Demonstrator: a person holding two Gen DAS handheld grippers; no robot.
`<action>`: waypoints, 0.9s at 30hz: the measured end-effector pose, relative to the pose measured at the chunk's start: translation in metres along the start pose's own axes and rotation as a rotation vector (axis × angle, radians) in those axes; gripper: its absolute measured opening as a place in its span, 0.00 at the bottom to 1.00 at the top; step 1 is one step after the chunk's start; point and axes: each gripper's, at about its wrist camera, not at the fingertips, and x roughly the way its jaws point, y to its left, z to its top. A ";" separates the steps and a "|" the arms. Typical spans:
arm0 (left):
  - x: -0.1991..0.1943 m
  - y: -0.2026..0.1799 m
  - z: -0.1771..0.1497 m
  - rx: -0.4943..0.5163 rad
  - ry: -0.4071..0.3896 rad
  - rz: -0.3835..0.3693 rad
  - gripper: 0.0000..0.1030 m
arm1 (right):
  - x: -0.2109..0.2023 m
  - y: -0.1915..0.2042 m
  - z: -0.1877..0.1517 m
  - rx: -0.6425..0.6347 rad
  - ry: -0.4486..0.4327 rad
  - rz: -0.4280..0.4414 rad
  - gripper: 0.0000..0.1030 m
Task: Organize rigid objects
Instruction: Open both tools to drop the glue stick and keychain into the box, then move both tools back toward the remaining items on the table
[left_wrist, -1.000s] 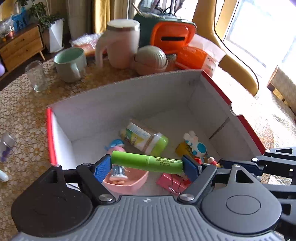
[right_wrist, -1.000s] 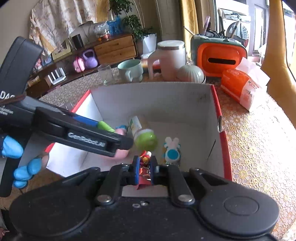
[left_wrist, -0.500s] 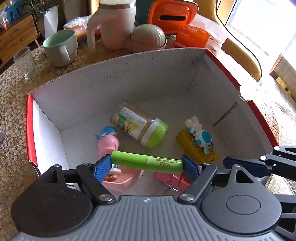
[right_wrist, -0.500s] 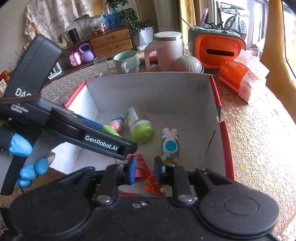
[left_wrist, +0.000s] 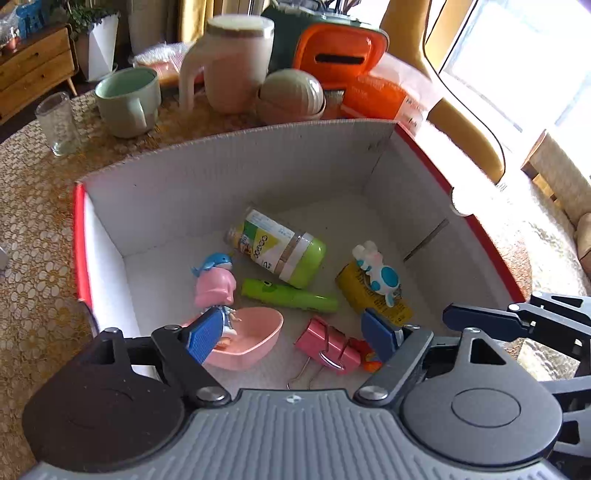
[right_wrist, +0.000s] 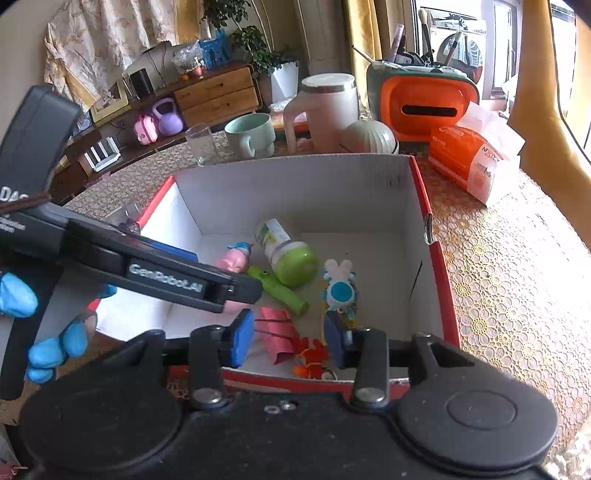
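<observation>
Green tube (left_wrist: 290, 296) flat on floor of white box (left_wrist: 236, 177), between pink figurine (left_wrist: 215, 286) and green-capped bottle (left_wrist: 277, 252). Left gripper (left_wrist: 291, 334) wide apart above box, holding nothing. Right gripper (right_wrist: 290, 338) opening over near edge, pads clear of orange toy (right_wrist: 310, 360) beside pink clip (right_wrist: 279, 332) below.
</observation>
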 end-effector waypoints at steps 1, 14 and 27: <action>-0.004 0.001 -0.002 0.001 -0.010 -0.002 0.80 | -0.002 0.002 0.000 0.000 -0.003 0.001 0.41; -0.079 0.020 -0.032 -0.014 -0.154 -0.007 0.80 | -0.036 0.030 -0.004 -0.011 -0.071 0.021 0.62; -0.150 0.061 -0.081 -0.039 -0.260 0.058 0.80 | -0.056 0.085 -0.008 -0.050 -0.149 0.091 0.85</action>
